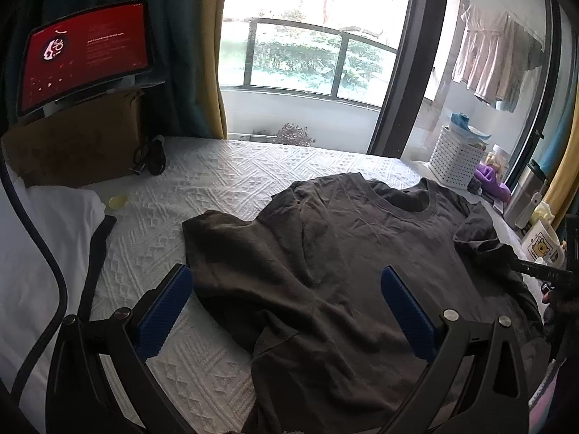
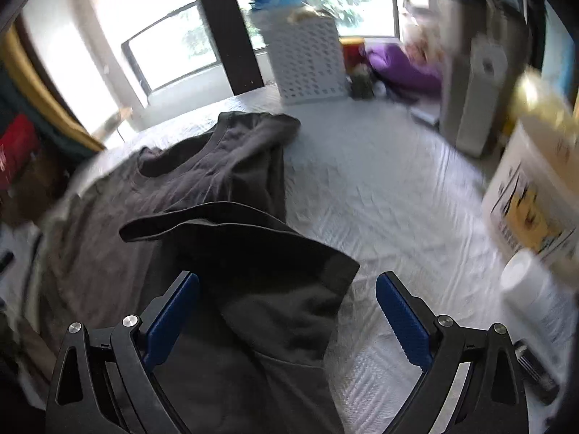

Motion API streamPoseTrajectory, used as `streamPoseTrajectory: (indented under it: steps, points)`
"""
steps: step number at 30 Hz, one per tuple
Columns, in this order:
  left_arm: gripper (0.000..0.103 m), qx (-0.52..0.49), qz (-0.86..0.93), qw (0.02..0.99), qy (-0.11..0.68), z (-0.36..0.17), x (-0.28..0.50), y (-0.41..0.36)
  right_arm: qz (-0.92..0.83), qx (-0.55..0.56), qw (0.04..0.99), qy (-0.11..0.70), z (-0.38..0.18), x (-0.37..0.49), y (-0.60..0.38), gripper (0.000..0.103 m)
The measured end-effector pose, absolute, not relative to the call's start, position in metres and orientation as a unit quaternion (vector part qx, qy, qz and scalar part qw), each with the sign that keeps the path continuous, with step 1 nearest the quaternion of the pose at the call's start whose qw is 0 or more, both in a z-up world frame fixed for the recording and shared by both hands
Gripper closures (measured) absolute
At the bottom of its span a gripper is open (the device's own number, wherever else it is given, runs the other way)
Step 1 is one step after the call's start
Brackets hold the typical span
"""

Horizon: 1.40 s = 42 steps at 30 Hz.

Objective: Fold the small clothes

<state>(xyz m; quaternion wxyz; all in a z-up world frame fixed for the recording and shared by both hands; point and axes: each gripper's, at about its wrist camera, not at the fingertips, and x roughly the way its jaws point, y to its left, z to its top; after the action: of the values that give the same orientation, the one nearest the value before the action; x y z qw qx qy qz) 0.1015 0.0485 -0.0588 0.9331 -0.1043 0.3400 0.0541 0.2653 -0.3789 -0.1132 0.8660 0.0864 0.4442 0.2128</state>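
A dark grey T-shirt (image 1: 362, 253) lies front up on the white textured bedspread (image 1: 235, 177), collar toward the window. Its left sleeve (image 1: 217, 231) spreads out flat. My left gripper (image 1: 286, 273) is open low over the shirt's lower left part, with nothing pressed between its blue pads (image 1: 166, 311). In the blurred right wrist view, the T-shirt (image 2: 202, 181) has its right sleeve (image 2: 253, 253) turned in over the body. My right gripper (image 2: 287, 278) is open just above that sleeve, and its pads (image 2: 405, 322) are clear of the cloth.
A white perforated basket (image 1: 452, 159) stands at the far right corner beside a purple item (image 1: 488, 177), a metal flask (image 1: 524, 195) and a bear mug (image 1: 542, 246). A cardboard box (image 1: 79, 141) with a red screen (image 1: 83, 58) is at the back left. White bedding (image 1: 43, 253) lies at the left.
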Motion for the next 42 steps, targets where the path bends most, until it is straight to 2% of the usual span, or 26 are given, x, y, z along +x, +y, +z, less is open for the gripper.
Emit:
streamPoseTrajectory:
  steps: [2, 3, 4, 5, 7, 14, 21, 23, 24, 25, 26, 32, 37, 38, 40, 42]
  points:
    - [0.001, -0.103, 0.055, 0.933, 0.34, -0.058, 0.101, 0.047, 0.226, 0.107, 0.86, 0.445, -0.117, 0.27, -0.382, 0.035]
    - [0.001, -0.103, 0.055, 0.933, 0.341, -0.058, 0.101, 0.047, 0.229, 0.107, 0.86, 0.444, -0.117, 0.271, -0.382, 0.067]
    - [0.001, -0.102, 0.055, 0.933, 0.34, -0.057, 0.1, 0.046, 0.23, 0.103, 0.861, 0.442, -0.116, 0.271, -0.381, 0.08]
    - [0.001, -0.1, 0.056, 0.934, 0.34, -0.056, 0.099, 0.045, 0.234, 0.096, 0.861, 0.441, -0.114, 0.27, -0.378, 0.081]
    - [0.001, -0.098, 0.055, 0.934, 0.338, -0.054, 0.097, 0.042, 0.246, 0.073, 0.865, 0.431, -0.105, 0.262, -0.369, 0.094]
    - [0.001, -0.098, 0.052, 0.935, 0.337, -0.054, 0.093, 0.038, 0.264, -0.004, 0.874, 0.409, -0.081, 0.216, -0.335, 0.094]
    - [0.001, -0.097, 0.042, 0.934, 0.341, -0.056, 0.093, 0.034, 0.264, -0.056, 0.851, 0.451, -0.099, 0.177, -0.306, 0.093]
    - [0.001, -0.099, 0.043, 0.933, 0.343, -0.057, 0.093, 0.036, 0.261, -0.059, 0.854, 0.446, -0.095, 0.17, -0.308, 0.078]
    - [0.001, -0.099, 0.044, 0.933, 0.343, -0.058, 0.093, 0.037, 0.262, -0.055, 0.859, 0.436, -0.089, 0.167, -0.311, 0.046]
    - [0.001, -0.099, 0.046, 0.933, 0.344, -0.058, 0.093, 0.039, 0.264, -0.051, 0.865, 0.425, -0.083, 0.166, -0.314, 0.004]
    - [0.001, -0.098, 0.049, 0.932, 0.344, -0.059, 0.094, 0.041, 0.262, -0.049, 0.873, 0.41, -0.076, 0.163, -0.317, 0.0]
    - [0.001, -0.101, 0.073, 0.932, 0.341, -0.059, 0.099, 0.061, 0.238, -0.042, 0.884, 0.4, -0.057, 0.191, -0.328, 0.0]
    - [0.001, -0.097, 0.098, 0.931, 0.339, -0.057, 0.105, 0.077, 0.222, -0.028, 0.894, 0.388, -0.059, 0.253, -0.333, 0.0]
    - [0.001, -0.098, 0.1, 0.93, 0.34, -0.058, 0.107, 0.079, 0.228, -0.019, 0.891, 0.393, -0.063, 0.266, -0.333, 0.008]
    - [0.001, -0.097, 0.107, 0.929, 0.342, -0.058, 0.11, 0.083, 0.235, -0.012, 0.88, 0.414, -0.077, 0.296, -0.329, 0.03]
    - [0.001, -0.096, 0.111, 0.928, 0.342, -0.058, 0.112, 0.084, 0.24, -0.018, 0.871, 0.429, -0.089, 0.319, -0.323, 0.034]
